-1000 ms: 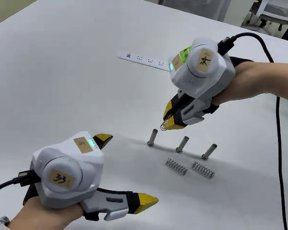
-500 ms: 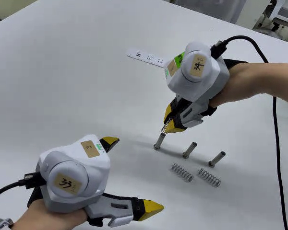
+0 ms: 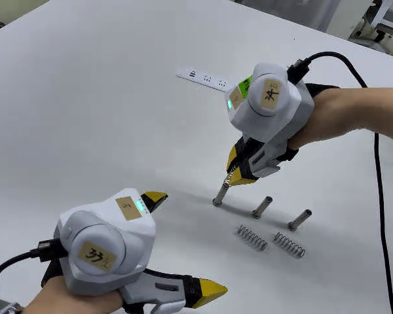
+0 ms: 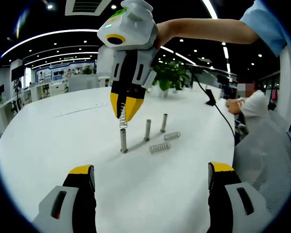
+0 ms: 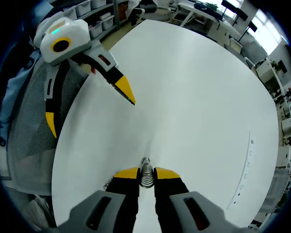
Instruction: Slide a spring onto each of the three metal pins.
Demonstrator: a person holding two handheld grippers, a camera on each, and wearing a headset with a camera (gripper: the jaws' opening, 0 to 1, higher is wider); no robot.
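Three short metal pins stand in a row on the white table: left pin (image 3: pixel 221 193), middle pin (image 3: pixel 262 207), right pin (image 3: pixel 300 219). My right gripper (image 3: pixel 239 173) is shut on a small spring (image 3: pixel 229 178), held upright with its lower end at the top of the left pin. In the left gripper view the spring (image 4: pixel 122 119) hangs just over that pin (image 4: pixel 123 141). From the right gripper view the spring (image 5: pixel 146 175) sits between the yellow tips. Two more springs (image 3: pixel 251 237) (image 3: pixel 289 244) lie flat in front of the pins. My left gripper (image 3: pixel 183 243) is open, near and to the left.
A white power strip (image 3: pixel 206 80) lies on the table behind the pins. A black cable (image 3: pixel 378 196) runs down the right side from my right gripper. A seated person (image 4: pixel 252 104) is at the table's far end in the left gripper view.
My right gripper has brought the spring down and over to the left pin's top. The left gripper has stayed open in about the same place; the head camera has shifted.
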